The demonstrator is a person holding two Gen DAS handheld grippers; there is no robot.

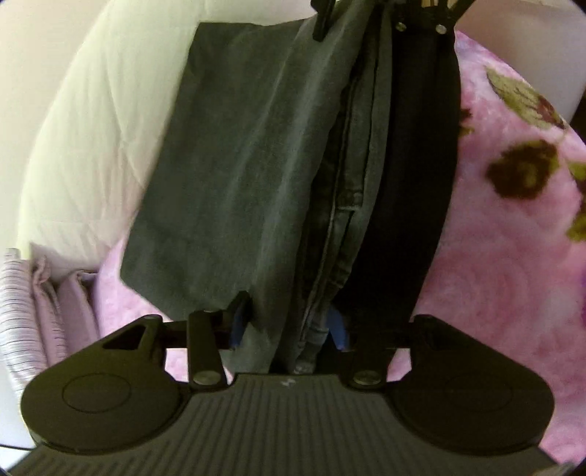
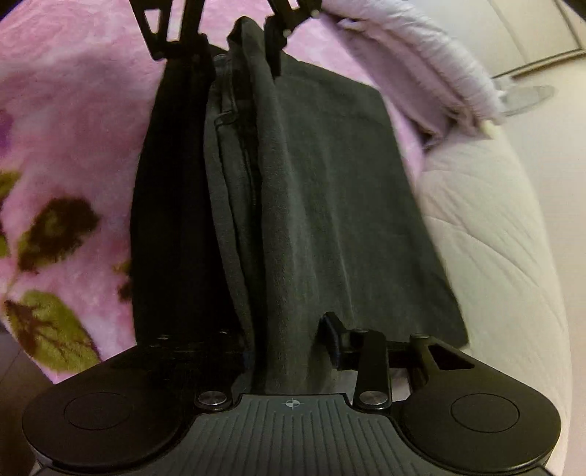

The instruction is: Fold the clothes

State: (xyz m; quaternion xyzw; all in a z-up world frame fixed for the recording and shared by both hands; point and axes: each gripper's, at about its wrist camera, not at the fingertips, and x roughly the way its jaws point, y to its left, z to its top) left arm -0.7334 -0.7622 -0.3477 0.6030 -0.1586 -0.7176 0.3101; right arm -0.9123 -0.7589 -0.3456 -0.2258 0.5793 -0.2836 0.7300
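Observation:
Dark grey jeans hang stretched between my two grippers, folded lengthwise, above a pink floral blanket. My left gripper is shut on one end of the jeans, the bunched seam between its fingers. My right gripper is shut on the other end of the jeans. Each wrist view shows the other gripper at the top, clamped on the far end: the right gripper and the left gripper.
A white quilted duvet lies beside the blanket and also shows in the right wrist view. Folded lilac striped cloth sits at the blanket's edge, also seen in the right wrist view. The pink blanket covers the bed.

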